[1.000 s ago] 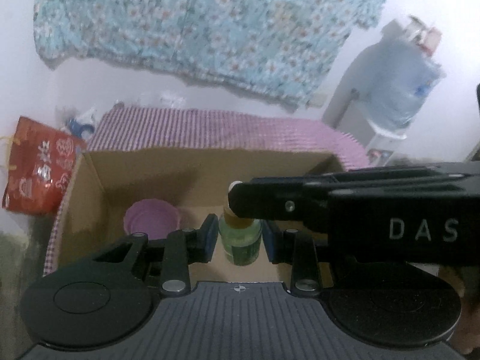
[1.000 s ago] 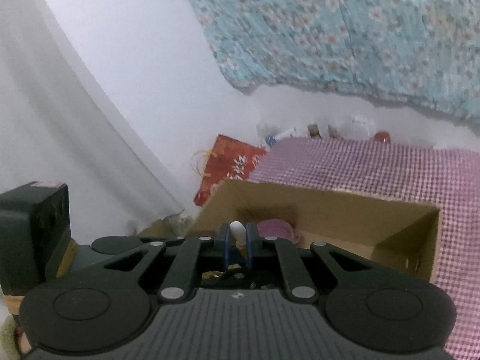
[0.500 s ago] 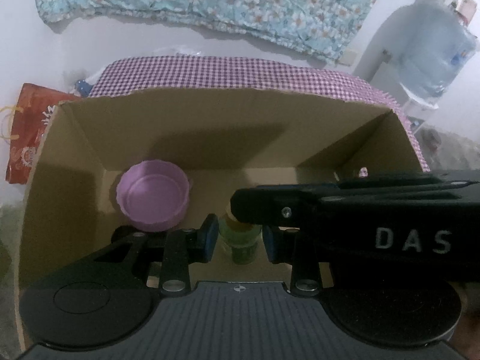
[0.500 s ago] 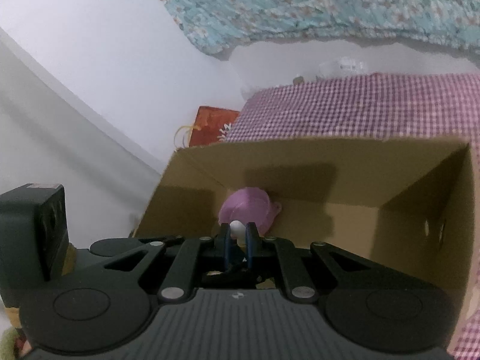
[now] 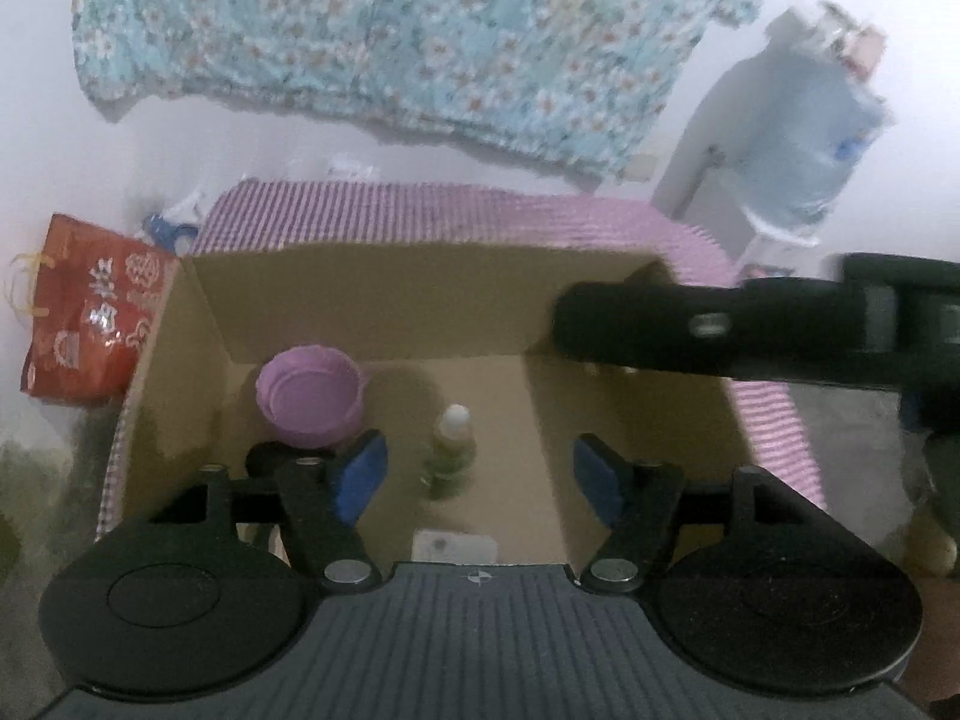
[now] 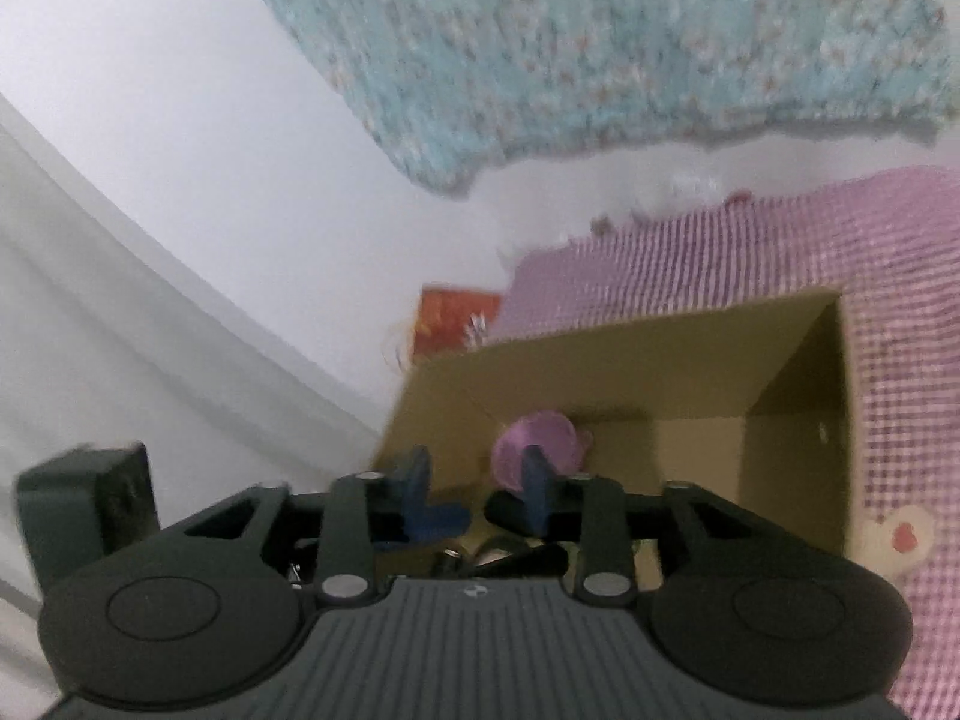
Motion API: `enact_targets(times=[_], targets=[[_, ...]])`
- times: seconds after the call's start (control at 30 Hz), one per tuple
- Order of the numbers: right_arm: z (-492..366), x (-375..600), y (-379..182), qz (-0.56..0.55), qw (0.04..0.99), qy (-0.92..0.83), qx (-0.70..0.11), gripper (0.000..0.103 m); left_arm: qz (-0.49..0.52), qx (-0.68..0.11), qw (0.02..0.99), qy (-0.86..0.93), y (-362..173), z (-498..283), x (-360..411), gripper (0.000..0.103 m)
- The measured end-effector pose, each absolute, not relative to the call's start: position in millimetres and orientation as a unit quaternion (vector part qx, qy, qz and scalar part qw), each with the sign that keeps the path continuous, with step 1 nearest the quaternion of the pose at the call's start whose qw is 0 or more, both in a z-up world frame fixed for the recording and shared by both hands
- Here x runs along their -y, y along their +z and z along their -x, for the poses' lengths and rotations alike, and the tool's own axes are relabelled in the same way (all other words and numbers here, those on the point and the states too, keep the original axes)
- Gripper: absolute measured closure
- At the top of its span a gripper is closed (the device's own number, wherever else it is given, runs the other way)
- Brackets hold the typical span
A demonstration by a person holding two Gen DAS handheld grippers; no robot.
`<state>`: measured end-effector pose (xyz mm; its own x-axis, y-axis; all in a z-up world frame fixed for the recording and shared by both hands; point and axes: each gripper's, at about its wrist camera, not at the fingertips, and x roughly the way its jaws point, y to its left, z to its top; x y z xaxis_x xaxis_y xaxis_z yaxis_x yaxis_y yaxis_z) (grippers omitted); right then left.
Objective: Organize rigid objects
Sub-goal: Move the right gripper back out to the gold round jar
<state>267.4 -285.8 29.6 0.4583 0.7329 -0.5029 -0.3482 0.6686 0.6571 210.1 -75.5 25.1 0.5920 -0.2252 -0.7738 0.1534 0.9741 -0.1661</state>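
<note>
A small green bottle [image 5: 451, 456] with a white cap stands upright on the floor of the cardboard box [image 5: 384, 300]. My left gripper [image 5: 480, 474] hangs above it with its jaws opening; the bottle sits in the gap, and the blue pads [image 5: 360, 474] are clear of it. A purple bowl [image 5: 309, 396] rests in the box's far left corner. My right gripper [image 5: 720, 330] reaches in from the right as a black bar over the box's right wall. In the blurred right wrist view my right gripper [image 6: 474, 483] has its jaws opening with nothing between them, and the purple bowl [image 6: 540, 444] lies behind them.
The box stands on a purple checked cloth [image 5: 480, 210]. A red bag [image 5: 90, 324] leans at the left against the white wall. A water jug [image 5: 798, 138] stands at the back right. A floral cloth [image 5: 390, 30] hangs on the wall. A small white piece [image 5: 453, 543] lies at the box's near edge.
Both grippers have let go of the green bottle, which now stands in the box. The left gripper's jaws have spread wide. The right gripper has drawn away to the right.
</note>
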Motion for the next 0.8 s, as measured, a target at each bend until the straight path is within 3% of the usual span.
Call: enact_targets(times=[0.1, 0.27, 0.4, 0.8], targets=[[-229, 304, 48, -0.257, 0.834, 0.324, -0.365, 0.051, 0.042, -0.415, 0.901, -0.12, 42, -185, 71, 0.024], [-168, 328, 50, -0.289, 0.847, 0.293, -0.337, 0.042, 0.037, -0.392, 0.909, -0.135, 55, -141, 60, 0.02], [-131, 328, 34, -0.302, 0.841, 0.267, -0.36, 0.041, 0.029, -0.381, 0.913, -0.144, 49, -107, 55, 0.015], [-101, 308, -20, -0.329, 0.802, 0.236, -0.44, 0.041, 0.01, -0.409, 0.9, -0.148, -11, -51, 39, 0.015]])
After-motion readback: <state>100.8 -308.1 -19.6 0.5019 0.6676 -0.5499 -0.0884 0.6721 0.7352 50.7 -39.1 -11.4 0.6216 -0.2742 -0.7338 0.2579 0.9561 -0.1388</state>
